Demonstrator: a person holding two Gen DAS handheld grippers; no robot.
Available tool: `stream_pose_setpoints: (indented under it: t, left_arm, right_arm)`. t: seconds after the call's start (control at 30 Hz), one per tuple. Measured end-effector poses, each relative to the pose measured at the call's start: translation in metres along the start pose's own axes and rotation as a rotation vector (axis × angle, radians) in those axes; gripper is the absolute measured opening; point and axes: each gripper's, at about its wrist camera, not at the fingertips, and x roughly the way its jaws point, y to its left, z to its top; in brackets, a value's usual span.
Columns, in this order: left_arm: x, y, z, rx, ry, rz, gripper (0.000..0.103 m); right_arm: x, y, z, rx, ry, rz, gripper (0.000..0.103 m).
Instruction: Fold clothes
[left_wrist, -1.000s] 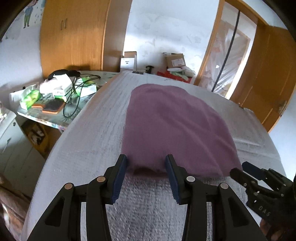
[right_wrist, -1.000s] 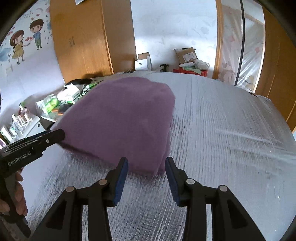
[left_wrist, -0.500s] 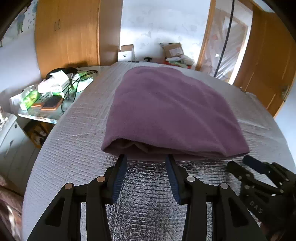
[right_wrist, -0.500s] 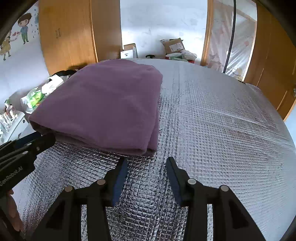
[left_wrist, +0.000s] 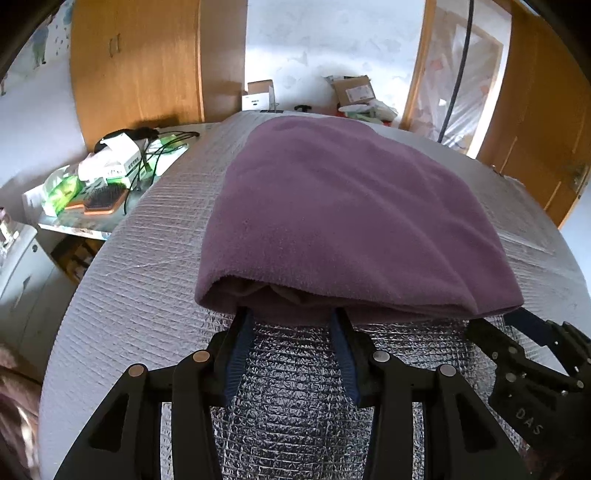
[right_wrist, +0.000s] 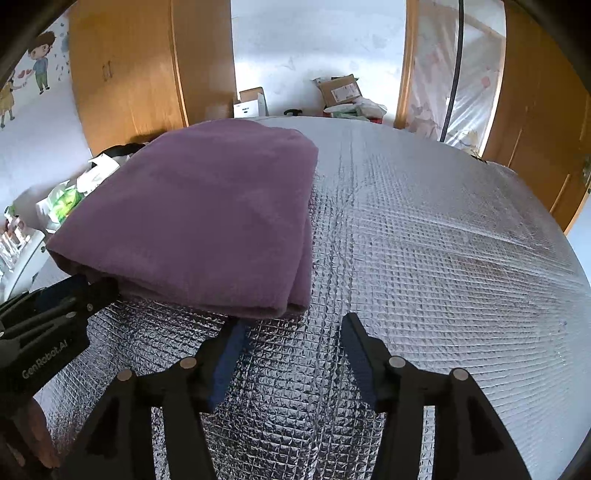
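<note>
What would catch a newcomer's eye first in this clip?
The folded purple cloth lying on the silver quilted mat dominates both views. The left gripper has its open jaws at the cloth's near edge, while the right gripper sits just short of the cloth's near right corner, its jaws opening with nothing between them. A cluttered side table stands off the mat's left edge.

Purple fleece garment (left_wrist: 343, 218), folded thick and flat on silver quilted mat (right_wrist: 424, 240)
</note>
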Motion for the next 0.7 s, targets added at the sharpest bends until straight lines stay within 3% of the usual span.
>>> stream_pose_setpoints:
  t: [0.33,0.63,0.7]
  left_arm:
    - [0.001,-0.004,0.000,0.020,0.003,0.023,0.046]
    - [0.000,-0.010,-0.003,0.027,0.003,0.044,0.046]
    - [-0.001,-0.011,-0.004,0.027,0.003,0.046,0.046]
  right_arm:
    - [-0.001,0.002,0.001,0.003,0.001,0.006,0.056]
    - [0.002,0.012,0.010,-0.072,0.033,-0.043,0.059]
    - [0.002,0.014,0.006,-0.069,0.002,-0.055,0.060]
